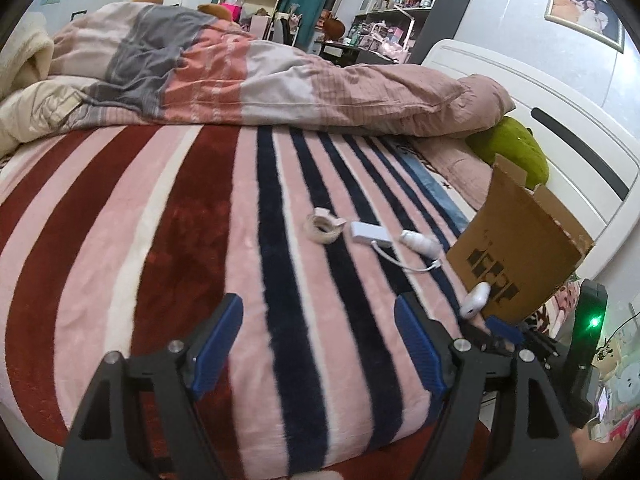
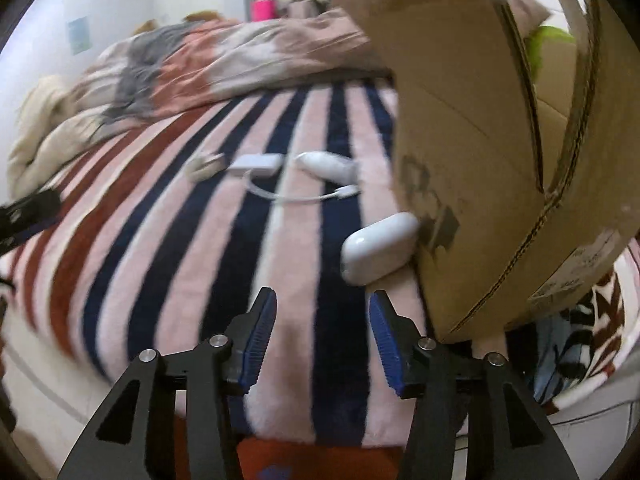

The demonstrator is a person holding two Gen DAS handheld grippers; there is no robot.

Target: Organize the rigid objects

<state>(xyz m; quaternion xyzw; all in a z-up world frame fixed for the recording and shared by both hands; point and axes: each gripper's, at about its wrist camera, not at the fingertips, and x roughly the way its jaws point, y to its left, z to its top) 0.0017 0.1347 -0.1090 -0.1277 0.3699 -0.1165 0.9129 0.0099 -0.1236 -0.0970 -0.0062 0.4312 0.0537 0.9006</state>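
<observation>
On the striped blanket lie a roll of tape (image 1: 323,228) (image 2: 204,167), a white adapter with a cable (image 1: 370,233) (image 2: 258,163), a small white bottle (image 1: 420,242) (image 2: 328,165) and a white earbud case (image 1: 475,299) (image 2: 379,249). The case touches the side of an open cardboard box (image 1: 520,248) (image 2: 480,140). My left gripper (image 1: 318,344) is open and empty, low over the blanket, well short of the objects. My right gripper (image 2: 322,340) is open and empty, just in front of the case; its blue tip also shows in the left wrist view (image 1: 502,326).
A rumpled duvet (image 1: 240,76) lies across the far side of the bed. A green plush (image 1: 516,152) sits behind the box by the white headboard (image 1: 560,128). Shelves (image 1: 400,4) stand at the back. The bed edge is right below both grippers.
</observation>
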